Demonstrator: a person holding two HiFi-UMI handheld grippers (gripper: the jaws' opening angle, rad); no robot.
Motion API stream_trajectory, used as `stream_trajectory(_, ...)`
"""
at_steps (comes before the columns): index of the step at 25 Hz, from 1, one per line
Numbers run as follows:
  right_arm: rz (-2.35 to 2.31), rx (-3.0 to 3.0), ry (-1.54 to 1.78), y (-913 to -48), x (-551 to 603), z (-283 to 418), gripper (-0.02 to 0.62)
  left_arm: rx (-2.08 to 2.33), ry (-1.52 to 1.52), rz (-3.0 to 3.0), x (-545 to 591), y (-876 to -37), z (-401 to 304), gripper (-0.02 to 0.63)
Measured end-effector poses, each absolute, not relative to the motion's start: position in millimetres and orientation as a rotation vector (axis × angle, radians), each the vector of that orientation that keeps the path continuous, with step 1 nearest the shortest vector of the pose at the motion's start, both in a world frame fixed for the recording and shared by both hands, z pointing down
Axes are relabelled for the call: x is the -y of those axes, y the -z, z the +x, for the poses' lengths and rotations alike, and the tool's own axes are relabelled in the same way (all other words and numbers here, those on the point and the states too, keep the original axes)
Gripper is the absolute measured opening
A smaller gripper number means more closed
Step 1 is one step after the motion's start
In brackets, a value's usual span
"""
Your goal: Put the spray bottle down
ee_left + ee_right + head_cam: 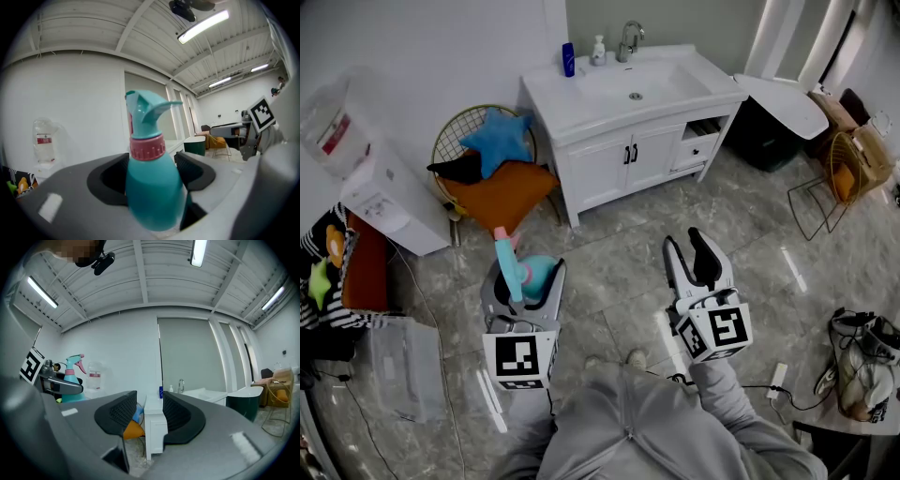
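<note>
A teal spray bottle (523, 274) with a pink collar and a pink-tipped nozzle stands upright between the jaws of my left gripper (525, 286), which is shut on its body. In the left gripper view the spray bottle (153, 187) fills the gap between the dark pads, trigger head on top. My right gripper (694, 261) is held beside it, to the right, above the marble floor. Its jaws stand apart with nothing between them. In the right gripper view the right gripper (150, 417) frames the white cabinet, and the spray bottle (71, 372) shows at far left.
A white vanity (609, 155) with a sink and small bottles stands ahead. A round wire chair (455, 141) with a blue star and an orange cushion is at its left. A water dispenser (380, 192) stands far left. Wire baskets (839, 178) and shoes (862, 361) lie right.
</note>
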State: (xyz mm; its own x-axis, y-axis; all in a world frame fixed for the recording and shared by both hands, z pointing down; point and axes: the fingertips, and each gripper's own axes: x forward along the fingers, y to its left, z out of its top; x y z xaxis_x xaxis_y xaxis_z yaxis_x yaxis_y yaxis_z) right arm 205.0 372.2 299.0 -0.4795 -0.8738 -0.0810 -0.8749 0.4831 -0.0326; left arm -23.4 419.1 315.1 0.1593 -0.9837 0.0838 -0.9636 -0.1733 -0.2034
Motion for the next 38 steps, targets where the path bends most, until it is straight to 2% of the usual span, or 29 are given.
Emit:
stream_trajectory(23, -1.607, -2.575, -0.021, -302, -370, 154, 0.172, -1.871, 0.313, -2.341, -404, -319, -78, 0.367)
stream_trajectory(38, -1.529, -2.632, -0.029, -304, -272, 145, 0.172, -1.942, 0.307, -2.292, -317, -321, -85, 0.367)
